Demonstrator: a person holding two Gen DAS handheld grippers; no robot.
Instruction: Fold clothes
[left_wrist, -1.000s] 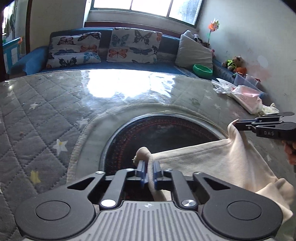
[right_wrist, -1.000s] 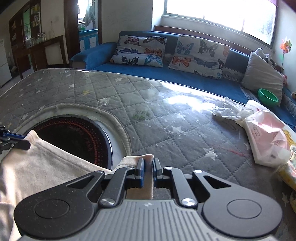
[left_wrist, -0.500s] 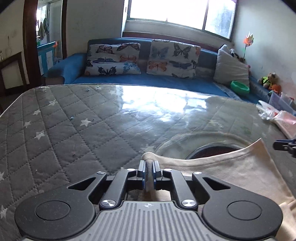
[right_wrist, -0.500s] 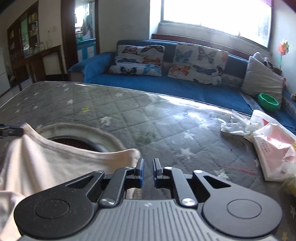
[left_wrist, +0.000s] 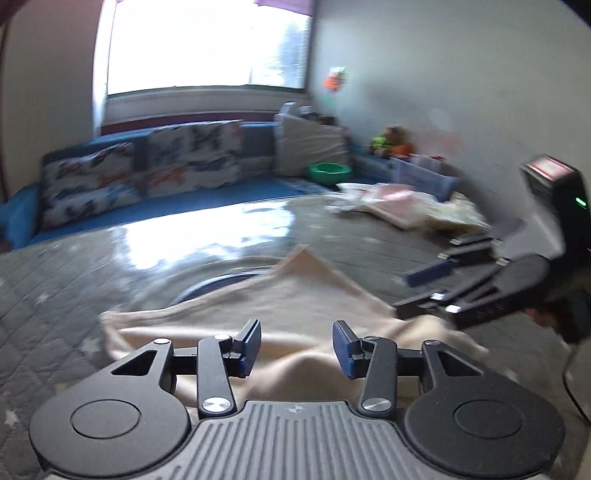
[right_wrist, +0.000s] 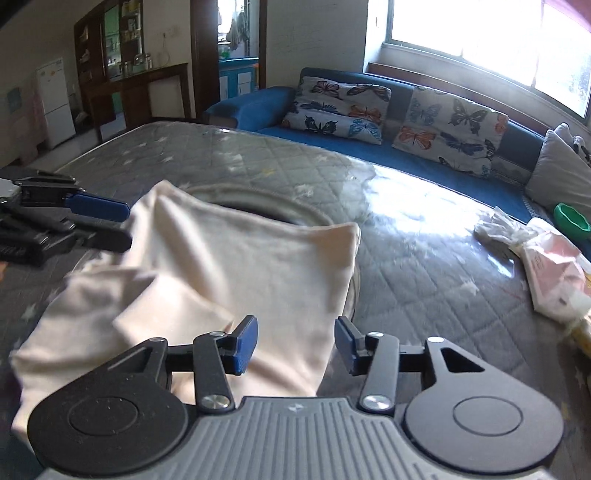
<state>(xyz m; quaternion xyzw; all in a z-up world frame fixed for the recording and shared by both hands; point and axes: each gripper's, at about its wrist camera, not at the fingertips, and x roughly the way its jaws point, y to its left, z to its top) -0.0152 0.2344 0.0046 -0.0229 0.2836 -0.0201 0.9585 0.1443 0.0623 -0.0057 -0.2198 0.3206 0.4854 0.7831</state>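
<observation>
Living room, daylight from a window; work surface is a grey quilted table (right_wrist: 406, 258) with star print, glossy under a clear cover, a round dark inset partly showing behind the cloth.

Item 1, cloth (right_wrist: 236, 266): cream garment, lying on the table over the inset. Half a second ago I pinched its two far corners and carried them across; now both corners are free and rest on the table, one at far left, one at far right. A folded-over layer shows at the near left in the right wrist view. My judgement: one fold is laid, and the release ends that step.

Item 2, left gripper (left_wrist: 295, 343): jaws opening, about half wide, nothing between the pads; cloth lies below them. View is blurred, so the hand is on the move.

Item 3, right gripper (right_wrist: 295, 341): jaws opening, likewise about half wide, pads clear of the cloth, its edge just beneath.

Item 4, surroundings: blue sofa (right_wrist: 369, 136) with butterfly cushions beyond the table; green bowl (right_wrist: 570, 218) at its end; plastic bags (right_wrist: 546, 266) on the table's right side, well apart from the cloth.

Next, as I judge it: smooth the fold or take a new edge.
</observation>
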